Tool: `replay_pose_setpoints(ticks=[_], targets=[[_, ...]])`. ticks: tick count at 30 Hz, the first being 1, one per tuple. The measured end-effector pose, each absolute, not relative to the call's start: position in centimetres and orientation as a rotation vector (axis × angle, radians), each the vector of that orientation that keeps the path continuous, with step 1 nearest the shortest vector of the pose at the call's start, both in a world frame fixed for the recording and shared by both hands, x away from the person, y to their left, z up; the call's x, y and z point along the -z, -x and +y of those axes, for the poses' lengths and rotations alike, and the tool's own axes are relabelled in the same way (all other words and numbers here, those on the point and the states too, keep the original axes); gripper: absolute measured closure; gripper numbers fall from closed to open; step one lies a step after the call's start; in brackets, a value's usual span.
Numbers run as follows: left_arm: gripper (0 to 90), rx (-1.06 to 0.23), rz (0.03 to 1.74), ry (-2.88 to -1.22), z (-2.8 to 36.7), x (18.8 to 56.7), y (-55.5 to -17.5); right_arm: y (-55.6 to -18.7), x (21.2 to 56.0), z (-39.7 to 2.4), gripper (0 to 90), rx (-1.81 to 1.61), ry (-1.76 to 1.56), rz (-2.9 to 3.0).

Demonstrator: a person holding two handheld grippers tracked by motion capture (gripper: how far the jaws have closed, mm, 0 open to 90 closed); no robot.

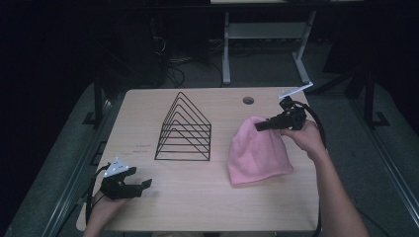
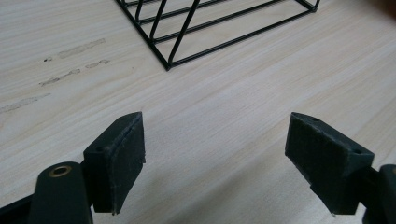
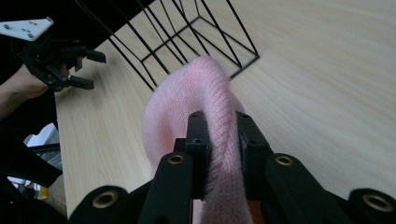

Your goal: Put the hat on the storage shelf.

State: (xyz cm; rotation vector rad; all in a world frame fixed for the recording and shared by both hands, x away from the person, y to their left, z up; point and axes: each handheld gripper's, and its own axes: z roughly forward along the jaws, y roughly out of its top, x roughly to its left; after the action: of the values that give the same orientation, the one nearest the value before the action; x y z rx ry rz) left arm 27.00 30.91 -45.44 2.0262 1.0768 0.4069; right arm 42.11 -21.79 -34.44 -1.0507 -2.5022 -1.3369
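The right tongs (image 3: 218, 140) were clamped on the pink hat's (image 1: 257, 153) top edge, apparently starting a lift toward the wire rack (image 1: 184, 129) (a guess), while the left tongs (image 2: 215, 163) waited apart over the counter (image 1: 207, 202).

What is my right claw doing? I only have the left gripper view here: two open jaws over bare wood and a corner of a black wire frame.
Observer: The right claw is shut on a pink knit hat, pinching a fold at its top.
Operator: Is the hat off the table?
Observer: Partly. In the high view its top is lifted while the wide end lies on the table.
Operator: Where is it relative to the wire frame?
Observer: The wire rack stands mid-table; the hat is beside it on your right, apart from it.
Operator: And my left claw?
Observer: The left claw is near the table's front left corner, holding nothing.
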Motion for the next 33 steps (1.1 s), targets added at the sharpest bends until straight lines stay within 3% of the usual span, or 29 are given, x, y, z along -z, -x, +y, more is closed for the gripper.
replay_pose_setpoints(ticks=[23, 33], targets=[[22.1, -0.285, 0.962, -2.031, 30.6, 42.9, -27.5, -40.9, 27.8, -20.9, 78.0, 1.544, 0.958, -2.557], [22.1, -0.254, 0.873, -2.036, 30.7, 39.7, -28.1, -40.8, 24.9, -19.5, 78.0, 1.579, 0.909, -2.575]])
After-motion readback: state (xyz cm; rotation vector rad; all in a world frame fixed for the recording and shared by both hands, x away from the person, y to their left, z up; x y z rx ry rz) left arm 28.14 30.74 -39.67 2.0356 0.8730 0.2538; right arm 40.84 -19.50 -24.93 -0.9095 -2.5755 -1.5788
